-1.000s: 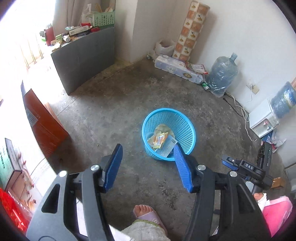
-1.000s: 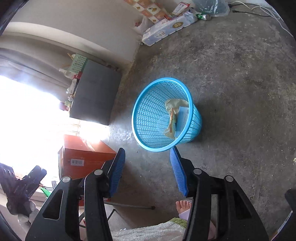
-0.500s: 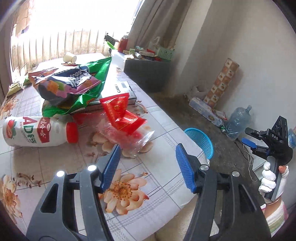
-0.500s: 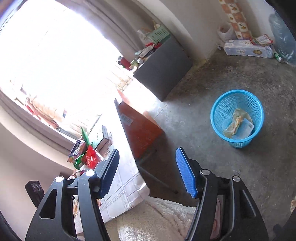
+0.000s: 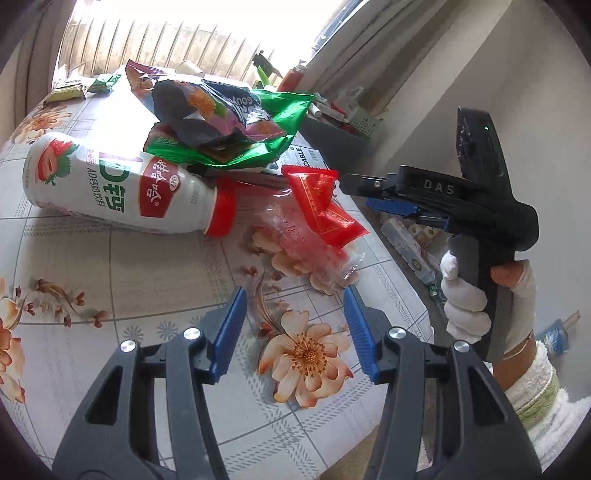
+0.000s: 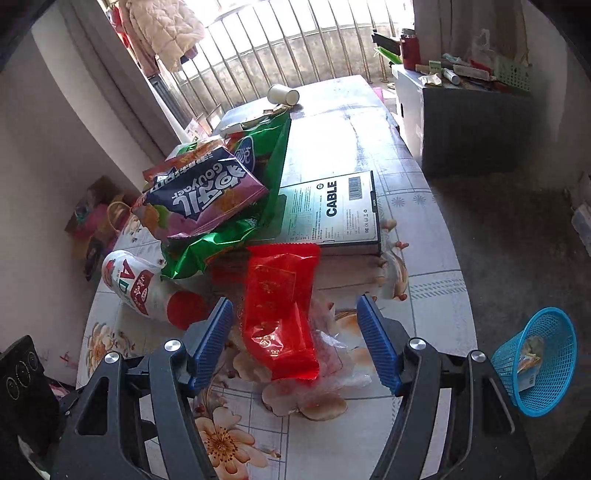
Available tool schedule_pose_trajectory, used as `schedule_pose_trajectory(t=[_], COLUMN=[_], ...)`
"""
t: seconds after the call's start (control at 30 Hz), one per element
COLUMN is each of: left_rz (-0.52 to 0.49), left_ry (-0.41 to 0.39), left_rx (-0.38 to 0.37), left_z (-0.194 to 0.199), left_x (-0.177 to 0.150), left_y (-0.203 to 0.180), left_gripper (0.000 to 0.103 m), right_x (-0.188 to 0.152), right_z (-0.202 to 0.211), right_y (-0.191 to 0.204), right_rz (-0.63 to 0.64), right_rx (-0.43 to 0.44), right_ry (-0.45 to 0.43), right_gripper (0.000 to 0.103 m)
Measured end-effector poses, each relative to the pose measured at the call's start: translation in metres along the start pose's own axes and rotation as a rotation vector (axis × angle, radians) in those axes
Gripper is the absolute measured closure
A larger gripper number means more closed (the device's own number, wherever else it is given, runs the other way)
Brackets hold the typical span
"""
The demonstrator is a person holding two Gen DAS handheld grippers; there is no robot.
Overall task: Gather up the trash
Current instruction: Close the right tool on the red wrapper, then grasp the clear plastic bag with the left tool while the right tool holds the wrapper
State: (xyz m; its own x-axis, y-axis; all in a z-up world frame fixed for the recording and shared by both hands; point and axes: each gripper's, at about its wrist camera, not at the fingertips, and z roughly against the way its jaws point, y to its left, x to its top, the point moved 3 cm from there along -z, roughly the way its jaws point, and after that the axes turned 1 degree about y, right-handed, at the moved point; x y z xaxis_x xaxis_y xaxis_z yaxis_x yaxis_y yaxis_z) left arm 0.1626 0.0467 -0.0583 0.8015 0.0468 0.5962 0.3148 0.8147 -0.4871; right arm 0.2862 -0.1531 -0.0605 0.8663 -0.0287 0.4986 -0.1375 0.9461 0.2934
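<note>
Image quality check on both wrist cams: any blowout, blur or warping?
Left wrist: window blown out at the top, table sharp and evenly lit, fisheye bends the edges, dark corners. Right wrist: barred window overexposed, glare washes out the far table top, red wrapper crisp, floor by the blue basket dim.

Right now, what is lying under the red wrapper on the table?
Under the red wrapper lies a crumpled clear plastic bag on the floral tablecloth. Whatever sits beneath the wrapper's middle is covered.

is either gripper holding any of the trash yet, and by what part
Nothing is held. The left gripper, its jaws closing, has only tablecloth between them. The right gripper, jaws opening, hangs over the red wrapper without pressing it.
</note>
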Motion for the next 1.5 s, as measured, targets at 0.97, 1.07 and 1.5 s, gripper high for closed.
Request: schedule_pose_trajectory(t=[0.97, 1.07, 1.5], left_rz=[0.036, 0.040, 0.121], left_ry=[0.191, 0.211, 0.246], left_rx=[-0.039, -0.067, -0.150], left_z=[-0.037, -0.042, -0.060], left_x=[-0.033, -0.036, -0.039], left_y=[0.000, -0.007, -0.012], left_gripper=[0.072, 0.072, 0.088], right_x=[-0.141, -0.142, -0.140], right_z=[0.002, 0.002, -0.001], right_y=[-0.056, -0.056, -0.060], right_rz=[-0.518, -0.529, -0.544], right_rx=[0.478, 0.494, 0.533], right_ry=[0.105, 0.100, 0.092], right_gripper=[0.088, 0.088, 0.089])
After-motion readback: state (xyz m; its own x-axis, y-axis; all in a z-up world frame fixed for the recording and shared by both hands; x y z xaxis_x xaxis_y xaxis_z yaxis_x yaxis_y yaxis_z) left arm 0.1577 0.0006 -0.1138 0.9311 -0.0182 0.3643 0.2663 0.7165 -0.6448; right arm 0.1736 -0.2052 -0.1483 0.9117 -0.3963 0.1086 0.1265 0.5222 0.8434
